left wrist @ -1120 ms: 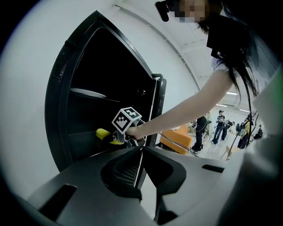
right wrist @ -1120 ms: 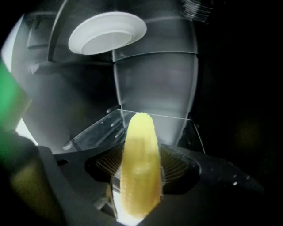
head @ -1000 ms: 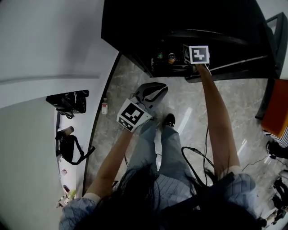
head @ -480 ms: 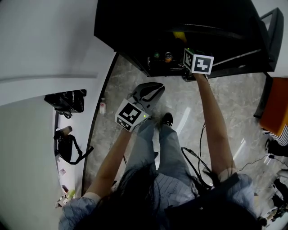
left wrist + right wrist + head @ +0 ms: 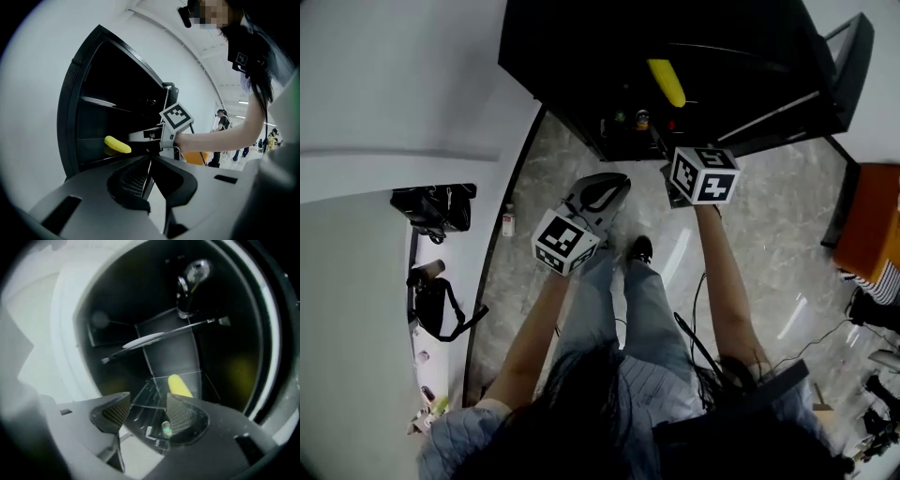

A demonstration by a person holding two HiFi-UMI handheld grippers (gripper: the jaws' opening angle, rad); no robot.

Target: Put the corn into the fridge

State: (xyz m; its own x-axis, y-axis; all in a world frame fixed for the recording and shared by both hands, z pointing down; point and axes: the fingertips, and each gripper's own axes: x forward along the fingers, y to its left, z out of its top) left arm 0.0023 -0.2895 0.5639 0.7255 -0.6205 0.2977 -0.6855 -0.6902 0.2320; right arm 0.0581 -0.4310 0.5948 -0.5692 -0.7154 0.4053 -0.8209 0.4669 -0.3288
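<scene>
The yellow corn (image 5: 666, 82) lies on a glass shelf inside the black fridge (image 5: 581, 56), whose door stands wide. In the right gripper view the corn (image 5: 178, 385) rests on that shelf just beyond my right gripper (image 5: 147, 411), which is open with nothing between its pads. From the head view the right gripper (image 5: 668, 173) hangs in front of the fridge, below the corn. My left gripper (image 5: 617, 183) is held lower, over the floor, with its jaws shut and empty. Past the left gripper (image 5: 150, 159) I see the corn (image 5: 117, 144) and the right gripper's marker cube (image 5: 177, 117).
Small bottles (image 5: 642, 119) stand on a lower fridge shelf. The fridge door (image 5: 848, 52) swings out at the right. A black bag (image 5: 431, 206) lies on the white counter at the left, a small bottle (image 5: 508, 220) stands on the floor, and an orange seat (image 5: 877, 225) is at the right.
My right gripper has drawn back out of the fridge toward me, and the corn now shows alone on the shelf. The left gripper has barely moved.
</scene>
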